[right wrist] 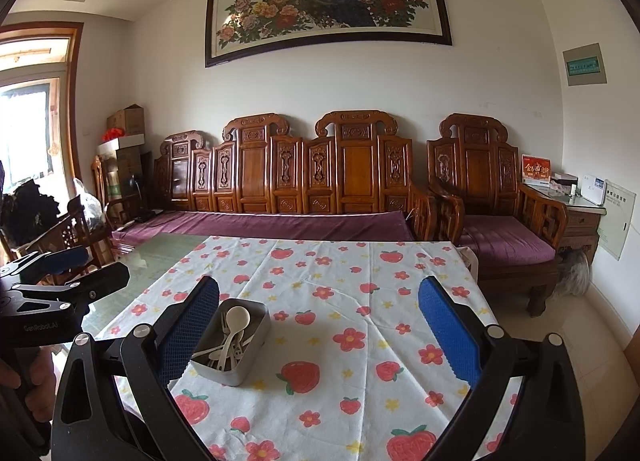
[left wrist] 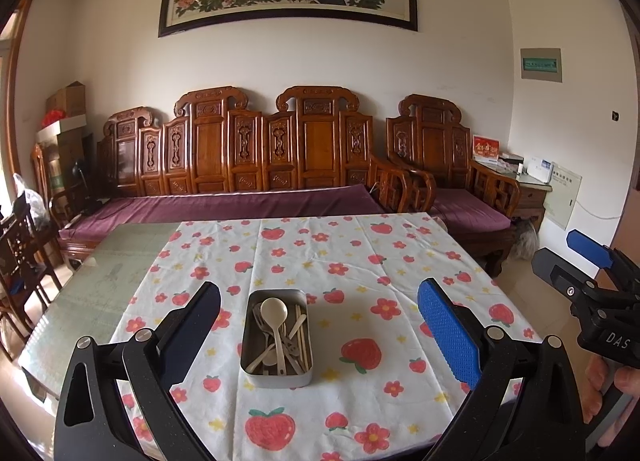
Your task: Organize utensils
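We hold the left gripper [left wrist: 319, 325] and right gripper [right wrist: 319, 321] above the table, both with jaws spread wide and empty, their pads blue and dimpled. A rectangular metal tin [left wrist: 277, 376] sits on the strawberry-print tablecloth [left wrist: 360, 261], holding a pale round-bowled spoon [left wrist: 274, 313], forks and chopsticks.

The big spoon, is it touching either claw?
Apart. In the left wrist view the spoon lies in the tin, midway between the open left claw's fingers, table visible on both sides; right claw off aside.
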### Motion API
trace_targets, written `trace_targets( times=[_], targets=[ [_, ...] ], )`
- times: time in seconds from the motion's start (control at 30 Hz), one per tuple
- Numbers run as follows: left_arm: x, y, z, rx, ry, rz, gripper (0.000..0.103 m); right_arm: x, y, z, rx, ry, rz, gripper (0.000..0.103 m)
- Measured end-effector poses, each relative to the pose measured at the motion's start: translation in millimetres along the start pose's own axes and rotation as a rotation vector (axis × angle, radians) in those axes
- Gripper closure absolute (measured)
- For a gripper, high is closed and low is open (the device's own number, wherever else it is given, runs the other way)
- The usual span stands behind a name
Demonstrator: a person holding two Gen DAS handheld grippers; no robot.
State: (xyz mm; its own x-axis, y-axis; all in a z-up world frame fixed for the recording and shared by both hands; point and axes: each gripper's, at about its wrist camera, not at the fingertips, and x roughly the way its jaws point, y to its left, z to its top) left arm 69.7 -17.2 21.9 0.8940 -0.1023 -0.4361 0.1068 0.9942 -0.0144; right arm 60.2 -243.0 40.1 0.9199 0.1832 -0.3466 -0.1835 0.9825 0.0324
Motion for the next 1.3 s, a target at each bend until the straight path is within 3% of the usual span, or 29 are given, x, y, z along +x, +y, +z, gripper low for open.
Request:
trace_targets(
  times=[1.3],
  targets=[
    [-3.9,-2.6,0.6,0.003,-0.005,-0.005,0.008,-0.2,-1.8,2.0,0.003,0.001,0.001,0.003]
  ],
)
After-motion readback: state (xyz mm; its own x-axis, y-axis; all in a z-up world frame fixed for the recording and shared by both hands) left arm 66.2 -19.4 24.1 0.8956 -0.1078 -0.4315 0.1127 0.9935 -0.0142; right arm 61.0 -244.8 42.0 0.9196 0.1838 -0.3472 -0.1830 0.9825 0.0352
